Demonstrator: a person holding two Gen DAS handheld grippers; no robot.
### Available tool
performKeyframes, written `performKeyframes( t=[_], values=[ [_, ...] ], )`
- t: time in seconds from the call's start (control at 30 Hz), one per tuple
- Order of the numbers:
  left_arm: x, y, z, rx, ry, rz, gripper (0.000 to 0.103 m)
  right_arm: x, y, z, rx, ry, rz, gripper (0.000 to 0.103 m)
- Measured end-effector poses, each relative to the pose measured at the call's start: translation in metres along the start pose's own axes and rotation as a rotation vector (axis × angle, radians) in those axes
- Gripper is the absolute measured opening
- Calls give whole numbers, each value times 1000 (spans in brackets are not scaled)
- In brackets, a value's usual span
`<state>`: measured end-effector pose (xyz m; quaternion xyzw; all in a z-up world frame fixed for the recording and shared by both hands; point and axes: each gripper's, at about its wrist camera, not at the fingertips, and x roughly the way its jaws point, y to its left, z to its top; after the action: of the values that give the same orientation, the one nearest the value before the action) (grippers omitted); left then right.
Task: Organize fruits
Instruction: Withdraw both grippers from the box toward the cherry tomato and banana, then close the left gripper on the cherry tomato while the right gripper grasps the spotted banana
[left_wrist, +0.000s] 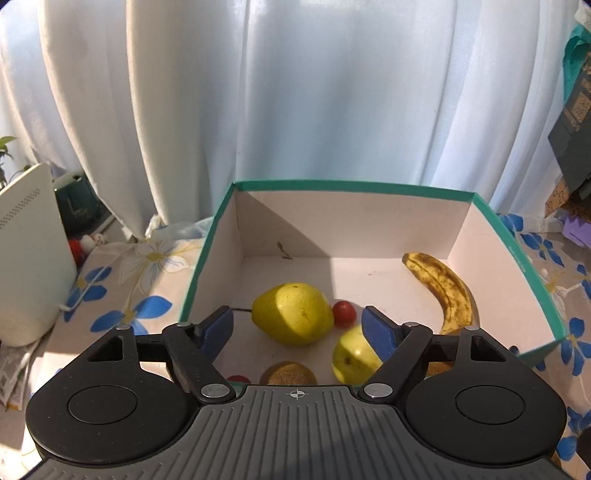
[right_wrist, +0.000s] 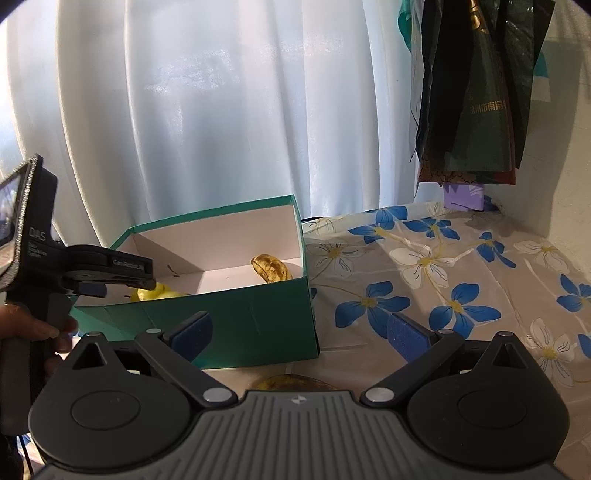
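**Fruit in the box, some half hidden**

I am seeing the box (left_wrist: 517, 258) holding two pears (left_wrist: 291, 314), one banana (left_wrist: 447, 291) and one tomato (left_wrist: 344, 313). My left gripper (left_wrist: 299, 328) is hanging open, empty, covering a brown fruit (left_wrist: 291, 373). My right gripper (right_wrist: 299, 336) is gaping empty beside the box, hiding another banana (right_wrist: 295, 382).
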<state>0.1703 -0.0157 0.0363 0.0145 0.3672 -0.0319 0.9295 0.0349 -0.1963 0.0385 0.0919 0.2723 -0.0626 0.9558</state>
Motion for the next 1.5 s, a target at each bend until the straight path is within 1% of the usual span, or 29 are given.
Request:
performKeyframes(
  t=[0.07,0.13,0.27,0.3,0.4,0.5,0.57,0.63,0.7,0.8,0.9,0.93,1.0,1.07,1.13,1.2,1.23,1.3,1.33,1.37,1.43,1.47,1.5],
  values=[
    [-17,-1,-8,29,-24,-18,86,-1,-2,-4,4,14,-3,101],
    [-32,-5,-19,54,-32,-37,86,-3,-4,-10,11,28,-6,101],
    [-50,-12,-52,104,-7,-71,85,-8,-6,-18,16,45,-12,101],
    [-53,-14,-62,114,-3,-70,85,-10,-7,-20,16,46,-13,101],
    [-58,-21,-90,148,8,-77,84,-19,-11,-25,22,45,-19,101],
    [-56,-28,-111,158,55,-103,82,-25,-12,-32,24,56,-18,101],
    [-55,-32,-123,169,67,-103,82,-29,-13,-37,22,67,-16,101],
    [-56,-37,-132,185,63,-94,81,-33,-14,-41,22,77,-16,101],
    [-56,-39,-138,186,65,-85,78,-35,-15,-45,21,88,-12,101],
    [-54,-44,-145,197,63,-58,76,-37,-18,-50,24,96,-16,101],
    [-56,-49,-148,210,39,-46,73,-36,-21,-55,35,108,-16,101],
    [-58,-50,-148,207,33,-51,73,-36,-22,-56,37,114,-18,101],
    [-61,-54,-149,210,35,-84,72,-34,-22,-58,35,124,-20,101],
    [-64,-60,-152,231,27,-109,72,-34,-23,-59,37,127,-21,101],
    [-62,-67,-155,255,35,-117,72,-35,-25,-59,40,125,-22,101],
    [-55,-70,-156,252,62,-121,62,-34,-26,-59,43,127,-25,101],
    [-52,-69,-157,242,80,-124,60,-34,-26,-58,42,127,-26,101],
    [-46,-68,-158,219,115,-137,51,-34,-26,-58,40,128,-28,101],
    [-44,-68,-158,215,126,-134,49,-34,-26,-59,38,129,-28,101],
    [-43,-67,-159,209,126,-136,47,-34,-26,-59,37,130,-29,101],
    [-44,-67,-159,205,126,-145,37,-33,-26,-59,36,130,-27,101],
    [-44,-67,-159,206,128,-148,29,-32,-26,-59,35,131,-27,101],
    [-45,-68,-159,209,130,-146,29,-31,-26,-58,35,132,-28,101]
  ],
)
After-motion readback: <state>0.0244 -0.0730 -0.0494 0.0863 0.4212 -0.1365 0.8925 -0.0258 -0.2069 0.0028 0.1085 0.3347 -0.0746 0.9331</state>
